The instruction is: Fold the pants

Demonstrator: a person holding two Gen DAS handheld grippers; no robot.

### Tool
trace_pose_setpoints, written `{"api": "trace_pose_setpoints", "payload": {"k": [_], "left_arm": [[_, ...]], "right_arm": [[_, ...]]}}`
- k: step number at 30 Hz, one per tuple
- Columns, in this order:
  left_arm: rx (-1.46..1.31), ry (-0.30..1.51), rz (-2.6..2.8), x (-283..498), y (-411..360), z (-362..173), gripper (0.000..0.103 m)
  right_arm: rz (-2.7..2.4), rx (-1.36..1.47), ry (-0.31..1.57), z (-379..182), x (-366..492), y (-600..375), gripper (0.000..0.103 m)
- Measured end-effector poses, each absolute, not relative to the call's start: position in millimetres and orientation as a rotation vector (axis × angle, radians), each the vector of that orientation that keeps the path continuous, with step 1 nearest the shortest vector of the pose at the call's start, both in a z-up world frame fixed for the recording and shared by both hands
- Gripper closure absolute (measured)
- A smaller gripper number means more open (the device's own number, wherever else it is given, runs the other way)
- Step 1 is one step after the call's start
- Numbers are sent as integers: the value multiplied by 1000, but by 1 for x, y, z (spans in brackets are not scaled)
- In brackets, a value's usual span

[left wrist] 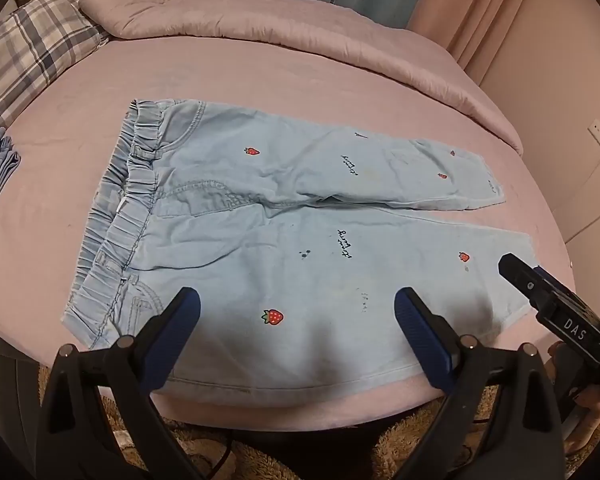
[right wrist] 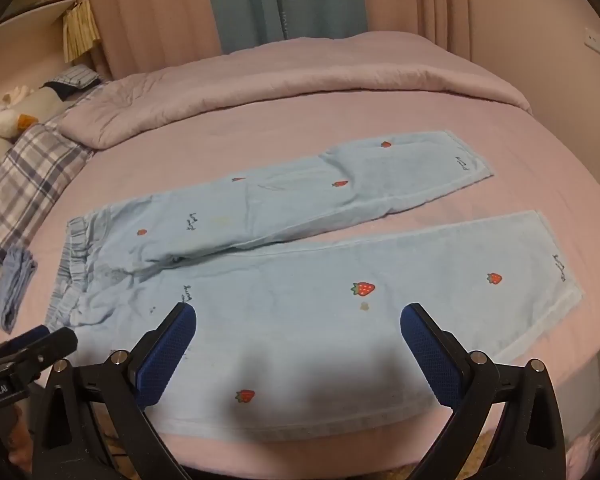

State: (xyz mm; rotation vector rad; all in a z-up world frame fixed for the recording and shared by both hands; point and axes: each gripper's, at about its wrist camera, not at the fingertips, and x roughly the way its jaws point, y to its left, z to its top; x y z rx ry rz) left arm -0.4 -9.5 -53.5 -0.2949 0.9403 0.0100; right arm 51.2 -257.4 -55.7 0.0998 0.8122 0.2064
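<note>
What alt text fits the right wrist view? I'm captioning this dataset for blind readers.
Light blue strawberry-print pants lie flat and unfolded, legs spread apart, on a pink bedsheet. The open right gripper hovers over the near leg, blue-padded fingers empty; the left gripper shows at lower left.

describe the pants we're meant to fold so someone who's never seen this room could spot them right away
On the pink bed, in front of the rolled-back quilt, lie the pants, spread flat, legs apart. Unlike the darker folded blue garment beside the waistband, they are pale blue with red strawberries.
</note>
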Motion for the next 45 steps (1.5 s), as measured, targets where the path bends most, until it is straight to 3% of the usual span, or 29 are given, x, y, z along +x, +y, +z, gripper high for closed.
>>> {"api": "trace_pose_setpoints", "payload": {"k": [31,45], "left_arm": [[-309,945,15,-3,-3,-57,8],[-430,941,226,-21,75,-73,12]], "right_arm": [[175,136,803,-58,49,-270,1],[114,189,880,-73,56,-290,7]]}}
